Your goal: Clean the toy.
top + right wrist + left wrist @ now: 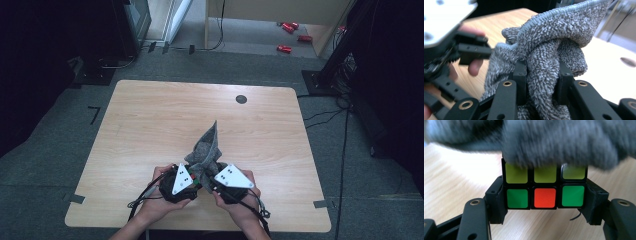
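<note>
A puzzle cube (545,187) with yellow-green, green and red stickers sits clamped between the jaws of my left gripper (545,202), its top edge covered by a grey cloth (564,142). My right gripper (541,80) is shut on a bunched fold of the grey cloth (549,55). In the high view both grippers meet near the table's front edge, left gripper (192,181) and right gripper (212,182) close together, with the cloth (206,145) rising between them and trailing away from me. A bit of red and green of the cube (199,181) peeks out between them.
The wooden table (150,120) has a dark round cable hole (241,99) near its far edge. Beyond the table, red objects (290,30) lie on the floor. Cables (325,117) run along the floor at the right.
</note>
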Tool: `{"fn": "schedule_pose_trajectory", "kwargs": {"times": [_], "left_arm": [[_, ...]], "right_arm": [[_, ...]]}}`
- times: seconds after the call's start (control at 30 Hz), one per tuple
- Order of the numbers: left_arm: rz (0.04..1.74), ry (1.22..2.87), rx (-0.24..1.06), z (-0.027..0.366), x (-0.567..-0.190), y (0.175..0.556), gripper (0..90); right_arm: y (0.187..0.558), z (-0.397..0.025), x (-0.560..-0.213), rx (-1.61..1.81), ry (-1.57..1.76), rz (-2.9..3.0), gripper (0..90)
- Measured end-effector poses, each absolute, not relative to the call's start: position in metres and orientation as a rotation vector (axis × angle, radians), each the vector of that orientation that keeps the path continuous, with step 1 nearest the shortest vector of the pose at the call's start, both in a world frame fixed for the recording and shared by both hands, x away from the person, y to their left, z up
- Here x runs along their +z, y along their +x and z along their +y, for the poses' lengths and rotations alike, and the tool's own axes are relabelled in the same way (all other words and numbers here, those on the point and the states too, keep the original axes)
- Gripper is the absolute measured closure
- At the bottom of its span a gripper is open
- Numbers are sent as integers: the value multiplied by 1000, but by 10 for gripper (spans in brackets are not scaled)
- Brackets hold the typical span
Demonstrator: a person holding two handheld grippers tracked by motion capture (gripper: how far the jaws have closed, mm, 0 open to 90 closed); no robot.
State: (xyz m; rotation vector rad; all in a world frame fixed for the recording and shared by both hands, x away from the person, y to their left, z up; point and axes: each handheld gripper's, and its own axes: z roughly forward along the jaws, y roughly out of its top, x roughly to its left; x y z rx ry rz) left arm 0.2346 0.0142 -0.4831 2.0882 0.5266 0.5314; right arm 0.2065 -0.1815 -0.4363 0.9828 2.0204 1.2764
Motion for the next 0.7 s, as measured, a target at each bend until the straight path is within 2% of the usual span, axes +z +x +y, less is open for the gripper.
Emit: {"fn": "schedule_pose_trajectory", "kwargs": {"times": [0.1,0.23,0.47,0.7], "left_arm": [[488,2018,513,20,-479,233,347],[488,2006,499,24,-479,237,346],[423,1998,504,20,-478,229,346],[415,1874,444,32,-469,229,346]], "right_arm": [[215,-197,-438,1297,1068,1991,701],[221,-210,-439,1325,1136,1989,701],[206,-194,-425,1434,993,2009,689],[224,-226,-436,1491,1219,1952,693]]}}
